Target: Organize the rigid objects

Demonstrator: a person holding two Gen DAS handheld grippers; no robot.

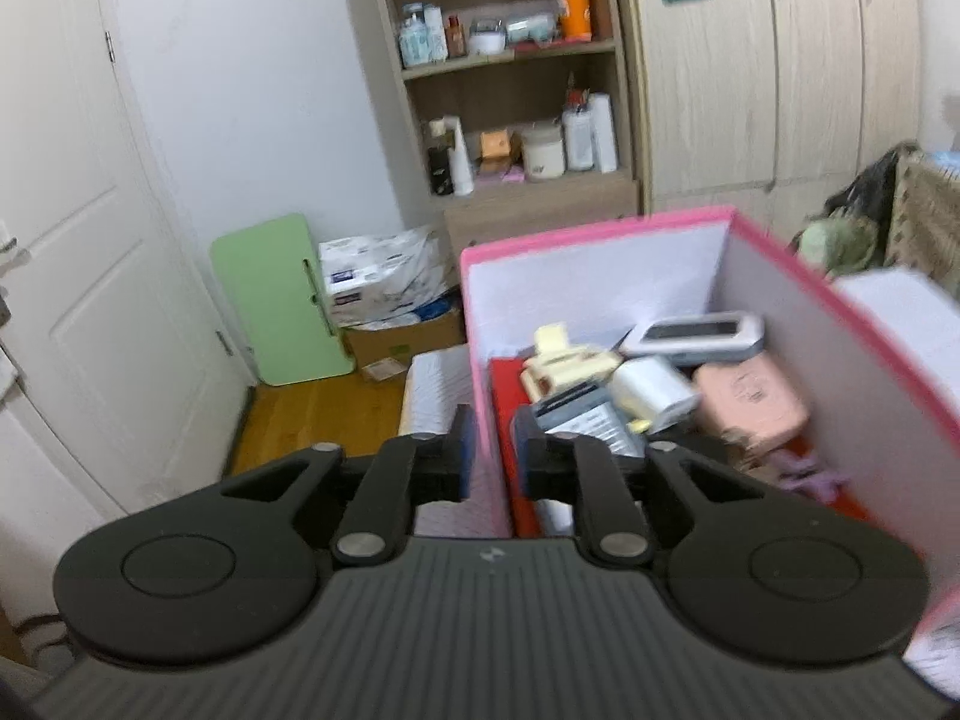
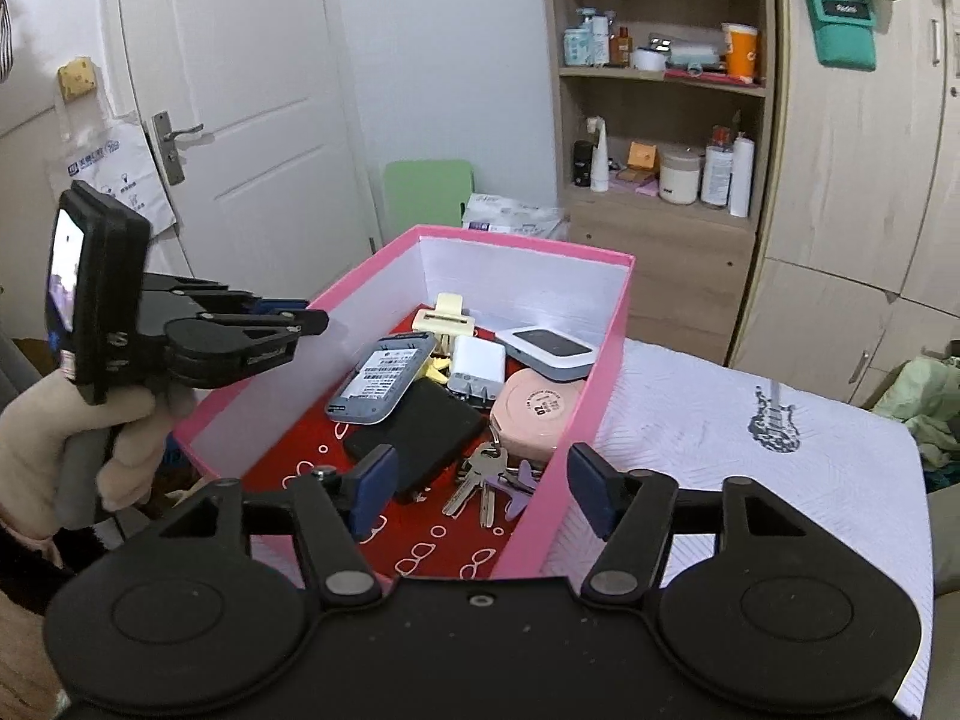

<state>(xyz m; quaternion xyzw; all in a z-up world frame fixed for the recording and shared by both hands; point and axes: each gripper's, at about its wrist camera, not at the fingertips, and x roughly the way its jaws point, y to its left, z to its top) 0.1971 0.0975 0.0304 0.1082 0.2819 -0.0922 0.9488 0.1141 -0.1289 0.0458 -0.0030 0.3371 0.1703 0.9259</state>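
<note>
A pink box (image 2: 528,249) with white walls and a red floor stands on a white cloth. It holds a grey labelled device (image 2: 381,384), a black case (image 2: 414,438), a white charger (image 2: 477,360), a white-grey gadget (image 2: 546,351), a pink compact (image 2: 534,414), keys (image 2: 480,480) and a cream clip (image 2: 444,318). My left gripper (image 1: 497,450) straddles the box's left wall (image 1: 486,396), its pads slightly apart from it; it also shows as the left gripper (image 2: 303,312) at that rim. My right gripper (image 2: 483,492) is wide open astride the near right wall, gripping nothing.
A gloved hand (image 2: 48,438) holds the left gripper. The cloth (image 2: 774,468) with a guitar print spreads right of the box. Behind stand a shelf of bottles (image 2: 660,90), a wardrobe (image 2: 852,180), a white door (image 2: 240,120), a green board (image 1: 282,300) and a carton (image 1: 384,288) on the floor.
</note>
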